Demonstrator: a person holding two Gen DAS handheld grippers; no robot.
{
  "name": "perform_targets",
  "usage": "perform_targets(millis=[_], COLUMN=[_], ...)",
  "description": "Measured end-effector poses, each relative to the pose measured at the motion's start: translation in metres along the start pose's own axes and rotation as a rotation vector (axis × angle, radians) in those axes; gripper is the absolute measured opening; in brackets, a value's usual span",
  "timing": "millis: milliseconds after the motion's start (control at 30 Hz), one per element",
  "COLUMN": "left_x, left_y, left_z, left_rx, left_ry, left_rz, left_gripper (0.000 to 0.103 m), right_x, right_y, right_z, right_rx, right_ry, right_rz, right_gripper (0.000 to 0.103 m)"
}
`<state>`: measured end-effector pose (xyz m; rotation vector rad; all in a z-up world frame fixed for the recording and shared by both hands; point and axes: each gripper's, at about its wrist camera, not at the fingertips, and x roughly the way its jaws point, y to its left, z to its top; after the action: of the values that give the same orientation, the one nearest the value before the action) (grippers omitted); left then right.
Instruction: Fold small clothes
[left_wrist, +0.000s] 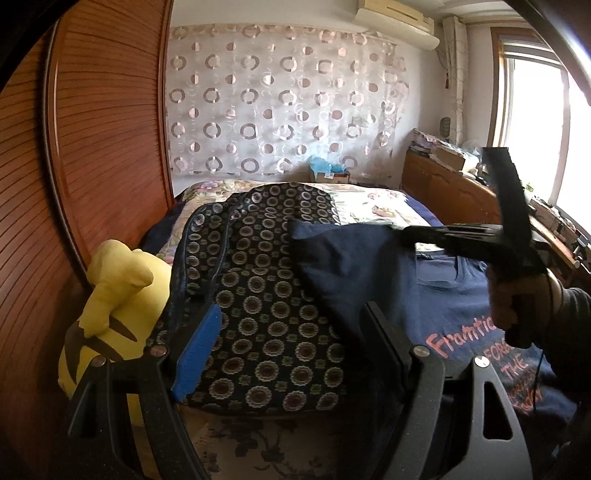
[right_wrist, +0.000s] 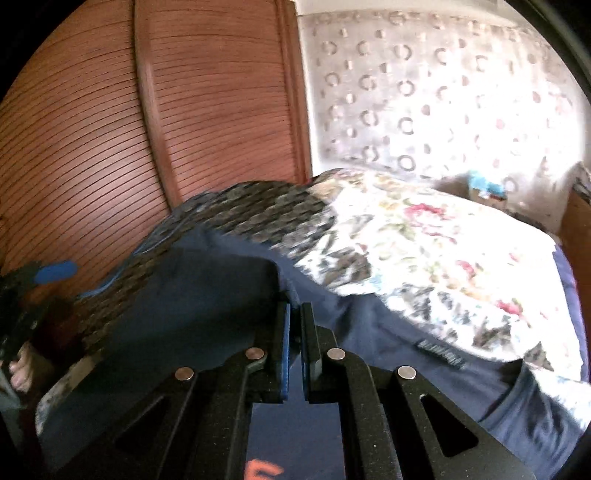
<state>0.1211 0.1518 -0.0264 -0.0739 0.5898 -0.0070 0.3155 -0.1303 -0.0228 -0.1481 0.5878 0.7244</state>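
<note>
A navy T-shirt (left_wrist: 351, 266) with orange lettering lies on the bed. One flap of it is lifted and drawn over towards the left. My right gripper (left_wrist: 406, 236), held by a hand at the right, is shut on the edge of that flap. In the right wrist view its jaws (right_wrist: 294, 308) stand nearly together, with the navy T-shirt (right_wrist: 184, 295) pinched at their tips. My left gripper (left_wrist: 291, 310) is open and low at the bed's near side, with nothing gripped. Its blue pad (left_wrist: 195, 347) hovers over a patterned cover beside the flap. The left gripper's blue pad (right_wrist: 55, 271) shows at the far left.
A dark cover (left_wrist: 266, 295) with ring patterns lies left of the shirt on the floral bedspread (right_wrist: 424, 258). A yellow plush toy (left_wrist: 110, 295) sits by the slatted wooden door (left_wrist: 92, 147). A cluttered wooden cabinet (left_wrist: 443, 184) runs along the right under the window.
</note>
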Motion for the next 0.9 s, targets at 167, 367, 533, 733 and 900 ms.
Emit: perform_targets(millis=[167, 367, 533, 733, 900], left_x=[-0.004, -0.001, 0.007, 0.019, 0.027], left_y=[-0.009, -0.029, -0.054, -0.087, -0.114], left_z=[0.002, 0.004, 0.009, 0.015, 0.014], left_rx=[0.005, 0.027, 0.068, 0.114, 0.155], left_ry=[-0.002, 0.004, 0.009, 0.034, 0.060], left_rz=[-0.009, -0.028, -0.061, -0.101, -0.147], left_gripper=[0.078, 0.078, 0.078, 0.078, 0.078], right_x=[0.023, -0.002, -0.065, -0.125, -0.170], right_y=[-0.001, -0.010, -0.009, -0.023, -0.034], right_z=[-0.002, -0.010, -0.028, -0.052, -0.074], right_rx=[0.008, 0.011, -0.011, 0.034, 0.042], right_ry=[0.055, 0.069, 0.055, 0.037, 0.033], right_rz=[-0.026, -0.055, -0.100, -0.156, -0.232], right_gripper=[0.035, 0.041, 0.041, 0.041, 0.042])
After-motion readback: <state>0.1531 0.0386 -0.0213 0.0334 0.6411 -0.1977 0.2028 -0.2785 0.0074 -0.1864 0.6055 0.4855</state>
